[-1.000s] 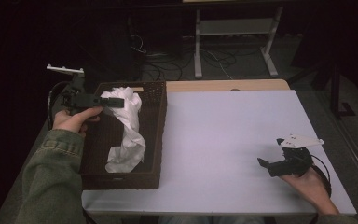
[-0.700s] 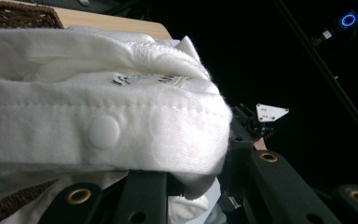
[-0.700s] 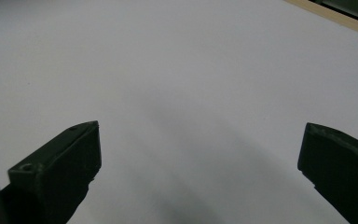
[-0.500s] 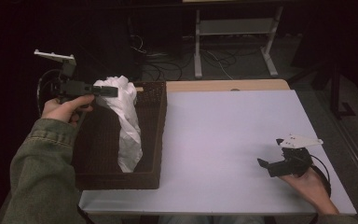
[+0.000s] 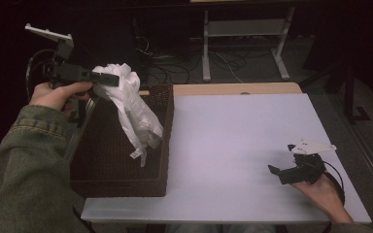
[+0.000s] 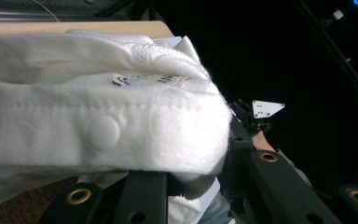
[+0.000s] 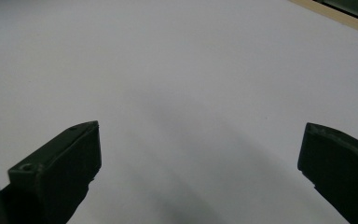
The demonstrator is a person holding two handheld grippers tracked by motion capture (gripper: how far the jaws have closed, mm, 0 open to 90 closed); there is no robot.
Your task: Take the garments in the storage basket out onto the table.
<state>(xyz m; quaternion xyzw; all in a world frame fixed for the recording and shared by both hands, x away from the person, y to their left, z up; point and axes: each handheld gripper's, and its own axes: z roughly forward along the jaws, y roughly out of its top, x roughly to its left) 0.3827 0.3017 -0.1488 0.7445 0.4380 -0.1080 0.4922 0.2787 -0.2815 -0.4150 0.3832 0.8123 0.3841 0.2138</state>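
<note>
A white garment (image 5: pixel 131 109) with a snap button hangs over the dark wicker basket (image 5: pixel 97 167) at the table's left. My left gripper (image 5: pixel 110 78) is shut on its upper end and holds it above the basket's far end. In the left gripper view the white garment (image 6: pixel 98 126) bulges over my jaws, its snap button facing the camera. Near the table's right front corner my right gripper (image 5: pixel 277 172) rests low over the white tabletop. Its jaws stand wide apart in the right gripper view (image 7: pixel 200 149), with nothing between them.
The white tabletop (image 5: pixel 238 145) stretches from the basket to the right edge. A wooden strip (image 5: pixel 233 89) runs along its far side. Beyond the table stand a metal frame (image 5: pixel 245 43) and loose cables on a dark floor.
My left gripper has risen with the white garment, which was lying in the basket and now hangs from the jaws. The right gripper has stayed where it was.
</note>
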